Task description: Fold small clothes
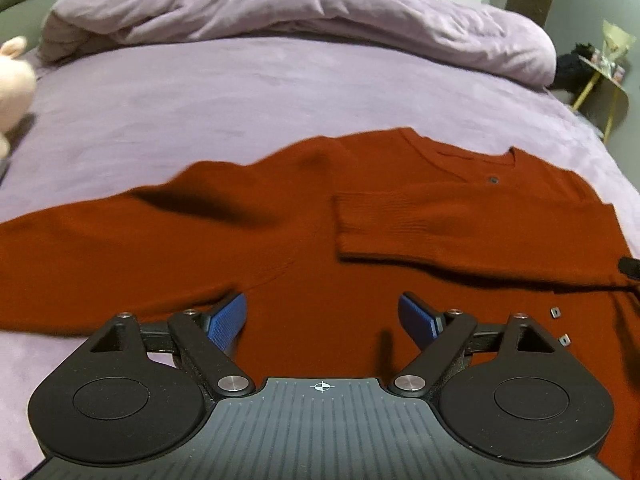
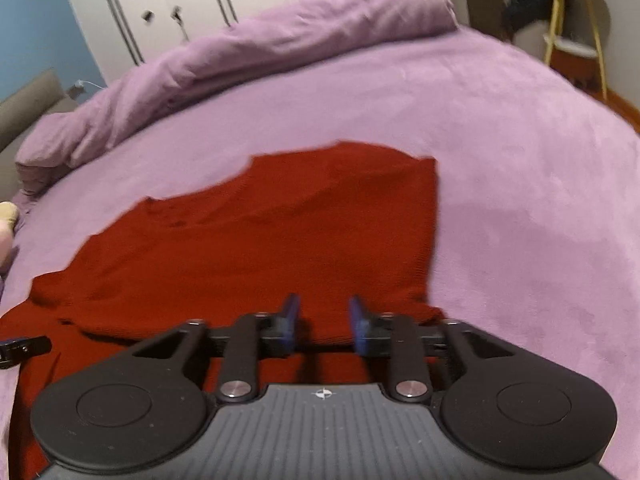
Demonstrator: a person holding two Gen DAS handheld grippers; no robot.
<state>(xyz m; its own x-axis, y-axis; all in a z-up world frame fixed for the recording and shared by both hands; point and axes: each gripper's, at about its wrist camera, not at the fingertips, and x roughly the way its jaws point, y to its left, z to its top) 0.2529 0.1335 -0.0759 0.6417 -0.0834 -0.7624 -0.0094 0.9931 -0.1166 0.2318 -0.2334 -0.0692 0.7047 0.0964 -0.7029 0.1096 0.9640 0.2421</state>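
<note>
Red sweater point(image 1: 304, 248) is lying flat on the purple bed point(image 1: 200, 92), long axis running left-right ahead of both grippers. One sleeve point(image 1: 460, 224) is already being carried folded across the chest. Left gripper point(image 1: 322, 316) is being held wide open over the near hem; right gripper point(image 2: 324, 320), part-open and empty, is being hovered by the right edge. Open bed is being left beyond and right.

We count one rust-red cardigan point(image 1: 280, 248) on one lilac bed sheet point(image 1: 200, 96), with one bunched duvet point(image 1: 300, 12) behind it. Two grippers show — the left gripper point(image 1: 322, 320) and the right gripper point(image 2: 324, 320) — plus one pink plush toy point(image 1: 14, 84) and one yellow-legged side table point(image 2: 576, 36).
</note>
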